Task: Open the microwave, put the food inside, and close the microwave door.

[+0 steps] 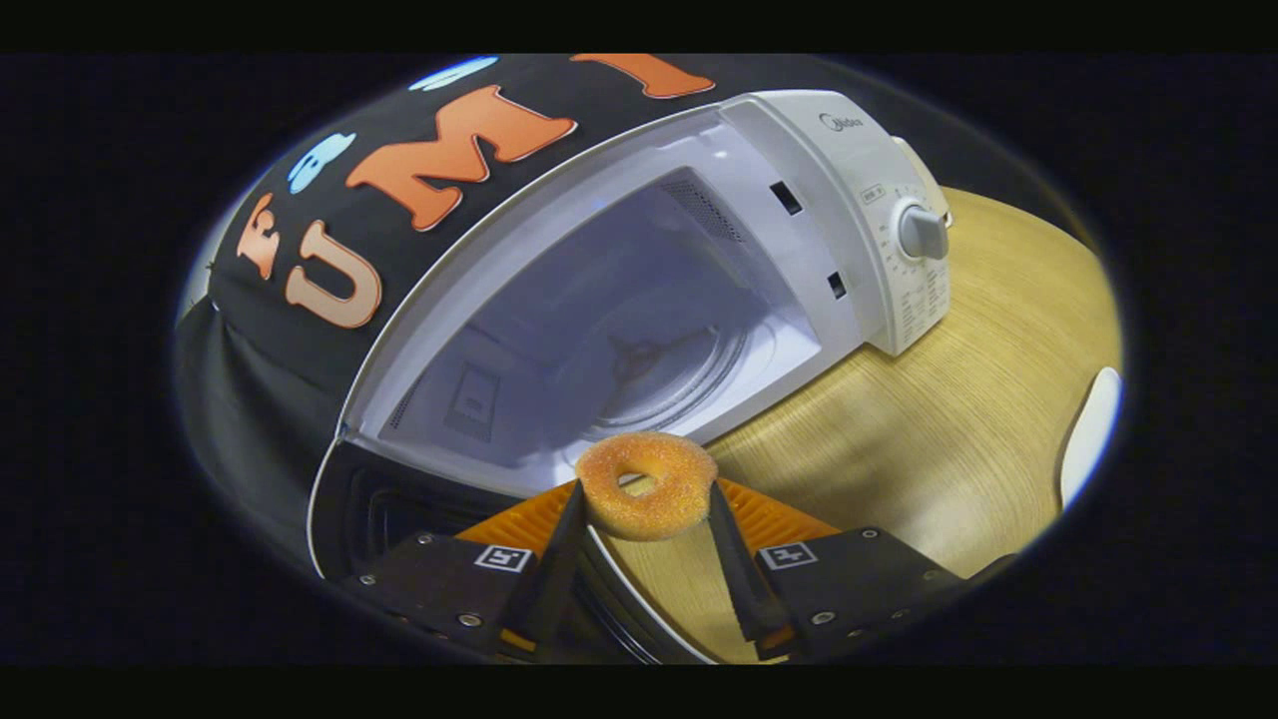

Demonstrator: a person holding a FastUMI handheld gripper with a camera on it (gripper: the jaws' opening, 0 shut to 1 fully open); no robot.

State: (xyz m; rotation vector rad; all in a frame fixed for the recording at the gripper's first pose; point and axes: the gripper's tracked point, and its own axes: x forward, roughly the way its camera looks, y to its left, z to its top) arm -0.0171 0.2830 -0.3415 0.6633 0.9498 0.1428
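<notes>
The wooden tabletop [949, 419] carried the microwave [859, 200], whose door [399, 509] hung open, leaving the cavity and its glass turntable [669, 369] free to receive food. Just before that opening, the tool [644, 529] held a sugared doughnut [647, 484] pinched between both fingers, lifted clear of the surface, apparently so it could pass straight inside.

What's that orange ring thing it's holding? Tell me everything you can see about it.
It is a doughnut: a golden-orange ring with a grainy, sugared-looking surface and a small hole in the middle. It looks like toy food, perhaps foam. It is lifted and tilted, clamped between the gripper, one of the jaws pressing on each side. It sits just before the open microwave, whose cavity lies beyond it, above the wooden table.
</notes>
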